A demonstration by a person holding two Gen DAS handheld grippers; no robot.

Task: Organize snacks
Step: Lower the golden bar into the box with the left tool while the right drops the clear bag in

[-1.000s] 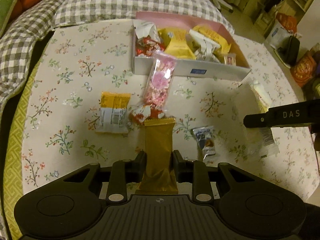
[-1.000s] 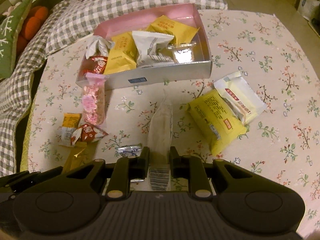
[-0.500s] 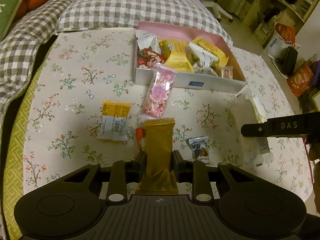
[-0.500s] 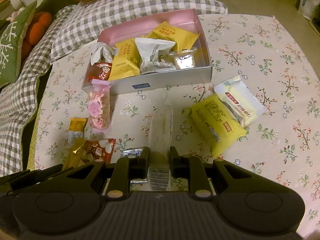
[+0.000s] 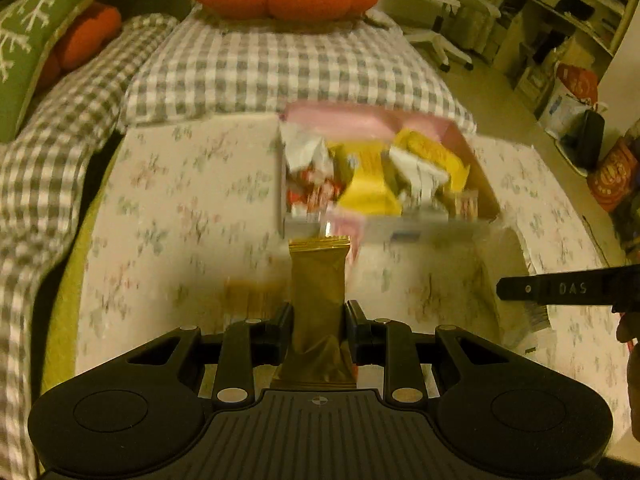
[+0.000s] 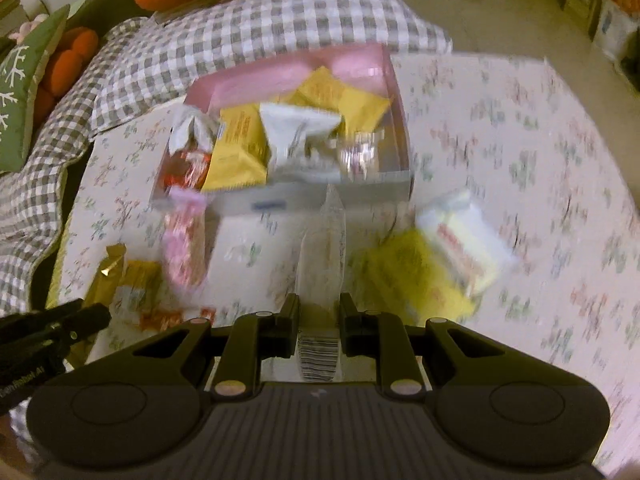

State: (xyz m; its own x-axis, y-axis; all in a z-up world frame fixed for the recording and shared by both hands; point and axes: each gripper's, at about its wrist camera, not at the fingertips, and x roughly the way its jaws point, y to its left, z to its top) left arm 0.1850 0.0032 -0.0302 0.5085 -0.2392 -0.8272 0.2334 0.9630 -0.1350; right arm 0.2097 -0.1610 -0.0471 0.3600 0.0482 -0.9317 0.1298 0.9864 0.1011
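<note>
Pink box [image 6: 280, 76] on the floral counter [image 6: 500, 128], packed with snacks. Left tool [image 5: 318, 316], narrowly parted, clamps a gold bar packet [image 5: 318, 280] held in front of the box. Right tool [image 6: 319, 314], nearly closed, grips a clear wrapped snack [image 6: 322, 248] before the box's front wall.

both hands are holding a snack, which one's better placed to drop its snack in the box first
Probably the right. Its clear packet already points at the near wall of the pink box, just short of it. The left gripper's gold bar is also lined up, but its tip looks further from the box.
</note>
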